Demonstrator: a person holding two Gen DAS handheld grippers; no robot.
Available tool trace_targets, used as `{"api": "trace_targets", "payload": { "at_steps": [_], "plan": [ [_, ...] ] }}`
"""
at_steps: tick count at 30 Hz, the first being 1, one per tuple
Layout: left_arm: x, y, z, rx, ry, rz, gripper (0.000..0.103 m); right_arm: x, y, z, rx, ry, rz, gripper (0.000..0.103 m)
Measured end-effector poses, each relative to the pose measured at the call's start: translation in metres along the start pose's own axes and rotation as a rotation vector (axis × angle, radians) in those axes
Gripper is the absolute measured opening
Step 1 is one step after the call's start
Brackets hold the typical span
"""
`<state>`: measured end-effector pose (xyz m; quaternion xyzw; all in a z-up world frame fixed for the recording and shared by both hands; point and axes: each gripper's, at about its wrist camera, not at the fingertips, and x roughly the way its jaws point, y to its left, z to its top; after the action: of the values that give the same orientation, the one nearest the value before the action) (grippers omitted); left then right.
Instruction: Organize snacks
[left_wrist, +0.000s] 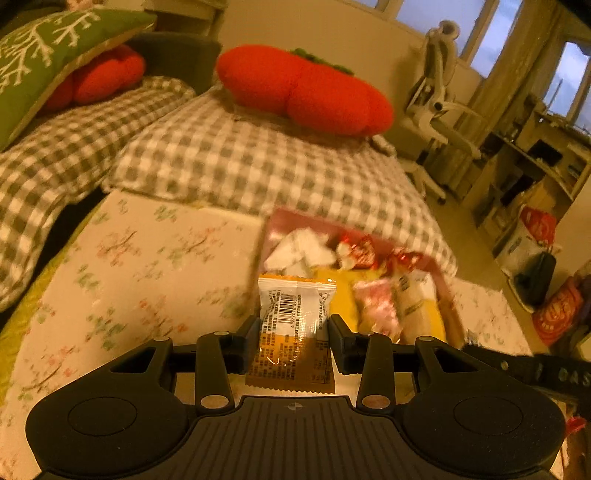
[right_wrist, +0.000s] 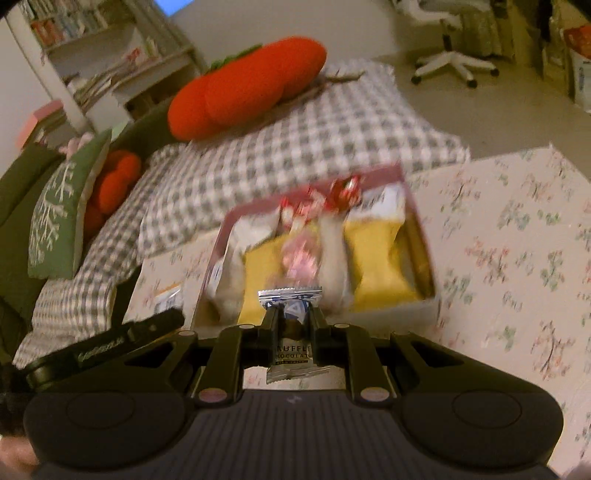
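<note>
Left wrist view: left gripper (left_wrist: 293, 325) clenched on one orange packet (left_wrist: 293, 332); right gripper (right_wrist: 291, 319) grasping one silver chocolate (right_wrist: 291, 334); both near the one pink box (right_wrist: 417, 229), two yellow packets (right_wrist: 373, 258) inside.

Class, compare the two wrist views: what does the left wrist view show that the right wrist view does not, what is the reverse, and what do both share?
Only the left wrist view shows the left gripper shut on an orange and white packet with a barcode, and windows behind the chair.

Only the right wrist view shows the right gripper shut on a silver chocolate truffle packet, and a bookshelf.

Both show the snack box on the floral cloth, the checked bedding, the big orange cushion, the green pillow and the white office chair.
</note>
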<state>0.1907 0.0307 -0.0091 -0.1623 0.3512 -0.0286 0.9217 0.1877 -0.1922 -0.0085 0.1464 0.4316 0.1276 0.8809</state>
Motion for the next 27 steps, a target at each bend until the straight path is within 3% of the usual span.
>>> {"api": "trace_targets", "payload": {
  "at_steps": [9, 16, 27],
  "plan": [
    [0.031, -0.013, 0.012, 0.042, -0.03, -0.04, 0.037, 0.018, -0.047, 0.026, 0.161, -0.076, -0.003, 0.015],
    [0.052, -0.017, 0.003, 0.101, -0.03, -0.037, 0.038, 0.037, -0.051, 0.026, 0.162, -0.059, -0.007, 0.015],
    [0.068, -0.016, 0.01, 0.111, -0.07, -0.051, 0.042, 0.049, -0.05, 0.035, 0.159, -0.115, 0.01, 0.017]
  ]
}}
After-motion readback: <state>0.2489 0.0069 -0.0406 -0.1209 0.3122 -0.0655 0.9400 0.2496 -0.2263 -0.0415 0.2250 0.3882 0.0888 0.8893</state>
